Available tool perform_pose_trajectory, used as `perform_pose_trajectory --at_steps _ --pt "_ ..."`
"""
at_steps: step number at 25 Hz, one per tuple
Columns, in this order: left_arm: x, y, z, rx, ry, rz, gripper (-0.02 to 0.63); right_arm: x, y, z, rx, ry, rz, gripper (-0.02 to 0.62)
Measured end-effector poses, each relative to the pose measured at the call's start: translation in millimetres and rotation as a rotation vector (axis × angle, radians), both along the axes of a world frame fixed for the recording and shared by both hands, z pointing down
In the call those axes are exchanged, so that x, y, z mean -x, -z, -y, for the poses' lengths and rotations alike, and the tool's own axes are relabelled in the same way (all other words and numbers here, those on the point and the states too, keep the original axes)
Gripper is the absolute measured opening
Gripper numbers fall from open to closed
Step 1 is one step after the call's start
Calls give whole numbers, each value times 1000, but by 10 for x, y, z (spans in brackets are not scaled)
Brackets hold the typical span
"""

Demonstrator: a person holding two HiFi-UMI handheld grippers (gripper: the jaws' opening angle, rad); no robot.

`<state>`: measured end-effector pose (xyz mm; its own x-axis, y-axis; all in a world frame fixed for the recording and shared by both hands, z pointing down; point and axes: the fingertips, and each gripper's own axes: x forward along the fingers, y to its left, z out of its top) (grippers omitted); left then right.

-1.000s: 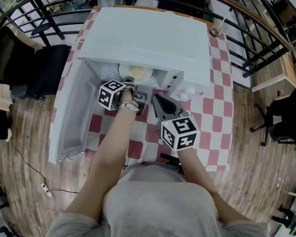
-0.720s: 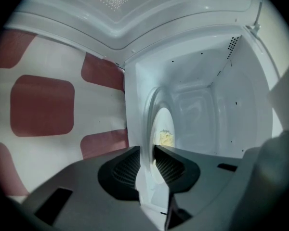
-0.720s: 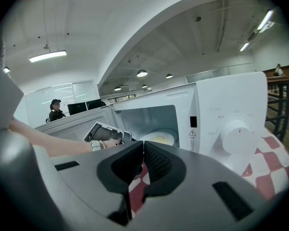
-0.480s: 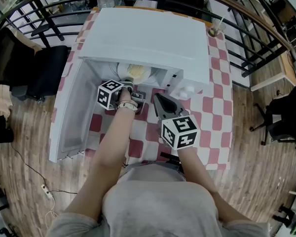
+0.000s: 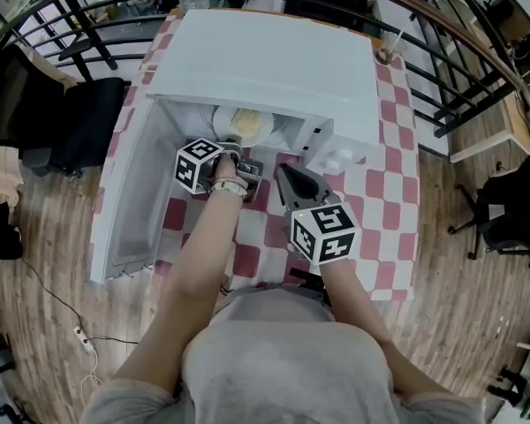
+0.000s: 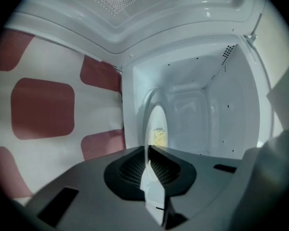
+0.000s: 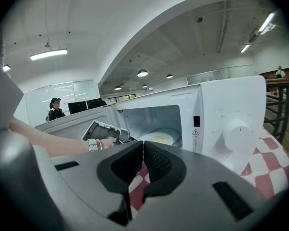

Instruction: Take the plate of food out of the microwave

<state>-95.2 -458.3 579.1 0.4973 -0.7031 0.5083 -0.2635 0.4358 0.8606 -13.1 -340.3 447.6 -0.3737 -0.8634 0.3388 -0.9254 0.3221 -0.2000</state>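
1. Your left gripper [image 5: 239,151] reaches into the open microwave [image 5: 265,69], and its jaws are closing on the near rim of the plate [image 5: 247,124]. In the left gripper view the white rim runs edge-on between the pads, which look pressed onto it.
2. The plate sits on the oven floor, toward the front of the cavity, with pale yellow food [image 6: 159,137] heaped at its middle. Taking it by the rim keeps the pads off the food.
3. The gripper comes in low and roughly level with the plate, likely so you can slide it straight out without tipping it.
4. The door [image 5: 128,201] stands wide open to the left, leaving the mouth free for your forearm.
5. Your right gripper [image 5: 284,173] hovers over the checked cloth [image 5: 389,175] just in front of the oven, beside the left one. Its jaws are brought together with nothing in them. It seems placed to steady the plate's far side once the plate clears the opening.
6. The grasp looks nearly set and the pull-out is not yet begun. A pinch on one side may let the plate sag, so draw it out slowly.
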Motion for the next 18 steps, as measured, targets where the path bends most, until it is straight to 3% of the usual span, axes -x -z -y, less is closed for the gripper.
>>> perform_pose_trajectory --at_steps 8,18 --pt "-9 147 6 -89 0 -43 15 36 25 -26 -9 -6 -2 27" --pt "-12 200 -84 -116 18 -92 16 15 88 -55 -33 -23 -31 26"
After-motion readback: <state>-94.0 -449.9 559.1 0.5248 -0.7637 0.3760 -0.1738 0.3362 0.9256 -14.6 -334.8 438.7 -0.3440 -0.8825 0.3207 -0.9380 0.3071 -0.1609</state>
